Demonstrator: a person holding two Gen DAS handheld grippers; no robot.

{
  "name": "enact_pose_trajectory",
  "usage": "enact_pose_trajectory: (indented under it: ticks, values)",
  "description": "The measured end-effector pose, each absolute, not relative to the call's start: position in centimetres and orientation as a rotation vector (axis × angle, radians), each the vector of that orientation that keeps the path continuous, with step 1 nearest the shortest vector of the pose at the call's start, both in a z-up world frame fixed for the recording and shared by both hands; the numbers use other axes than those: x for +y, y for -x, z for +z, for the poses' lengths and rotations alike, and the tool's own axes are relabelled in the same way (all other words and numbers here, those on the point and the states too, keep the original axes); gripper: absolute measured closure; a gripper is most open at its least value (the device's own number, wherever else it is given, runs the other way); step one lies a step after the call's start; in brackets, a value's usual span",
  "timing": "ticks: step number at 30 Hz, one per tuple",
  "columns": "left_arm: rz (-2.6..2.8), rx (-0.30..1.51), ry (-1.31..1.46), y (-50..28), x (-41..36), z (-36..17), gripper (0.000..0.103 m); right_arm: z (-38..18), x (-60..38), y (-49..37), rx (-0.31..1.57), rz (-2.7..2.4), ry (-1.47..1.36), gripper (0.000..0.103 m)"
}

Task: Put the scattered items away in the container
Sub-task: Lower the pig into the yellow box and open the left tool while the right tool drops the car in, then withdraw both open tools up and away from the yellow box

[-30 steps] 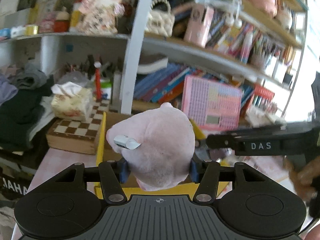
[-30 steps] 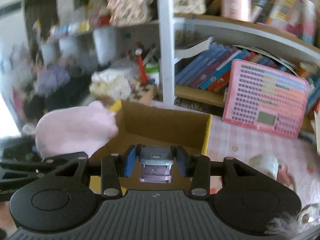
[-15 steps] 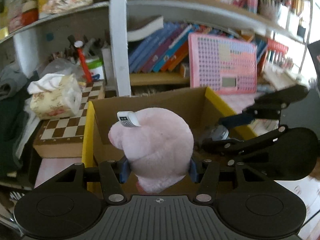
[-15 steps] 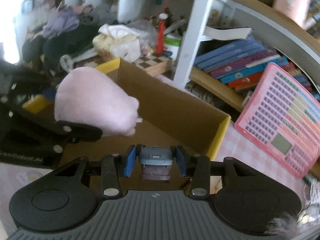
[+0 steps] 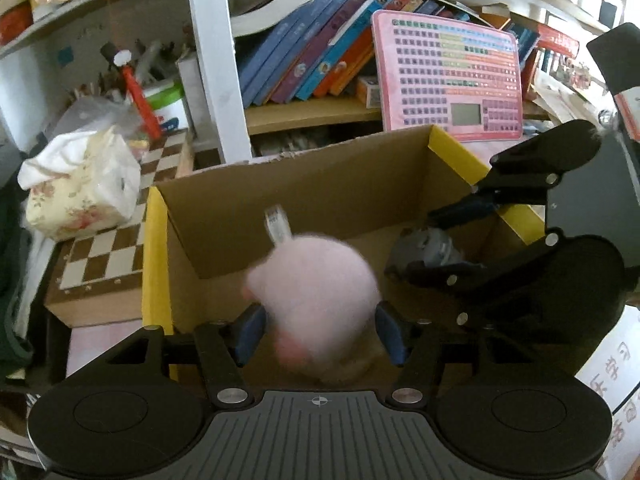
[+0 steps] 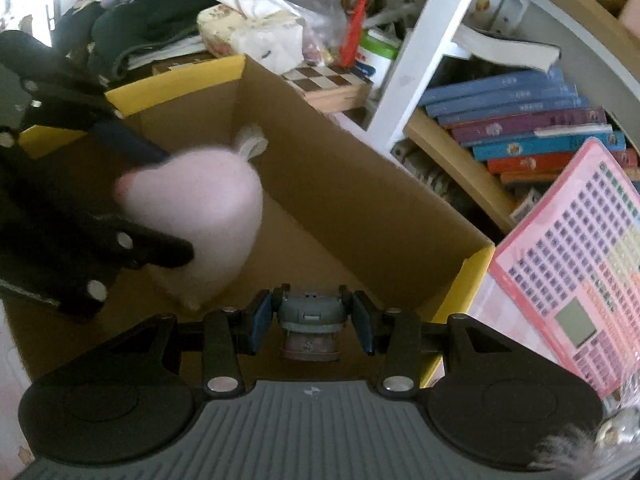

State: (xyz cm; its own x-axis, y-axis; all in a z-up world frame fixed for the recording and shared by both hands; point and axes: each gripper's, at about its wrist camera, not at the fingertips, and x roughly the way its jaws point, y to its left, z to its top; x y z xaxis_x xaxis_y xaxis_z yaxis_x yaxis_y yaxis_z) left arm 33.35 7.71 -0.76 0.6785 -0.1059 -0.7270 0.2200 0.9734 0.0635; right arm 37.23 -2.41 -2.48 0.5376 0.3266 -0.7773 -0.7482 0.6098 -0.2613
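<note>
Pink plush [image 5: 316,300] sits loose between the opening left gripper [image 5: 318,334] jaws.

Daylit fisheye views, motion-blurred centre

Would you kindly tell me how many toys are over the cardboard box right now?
2: a pink plush toy, blurred, between the opening left gripper fingers, and a small grey toy held in the right gripper. The box floor is partly hidden.
</note>
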Motion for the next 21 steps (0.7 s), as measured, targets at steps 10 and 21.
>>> enact_pose_trajectory:
  ticks: [10,21]
  values:
    - [-0.177,0.810,-0.246,-33.3,8.8,-0.6,0.036,-1.7,-2.4,-37.0,0.776,0.672,0.501,0.048]
    - [-0.175,0.808,-0.287,-33.0,9.6,-0.6,0.035,-1.6,-1.3,-35.6,0.800,0.654,0.457,0.048]
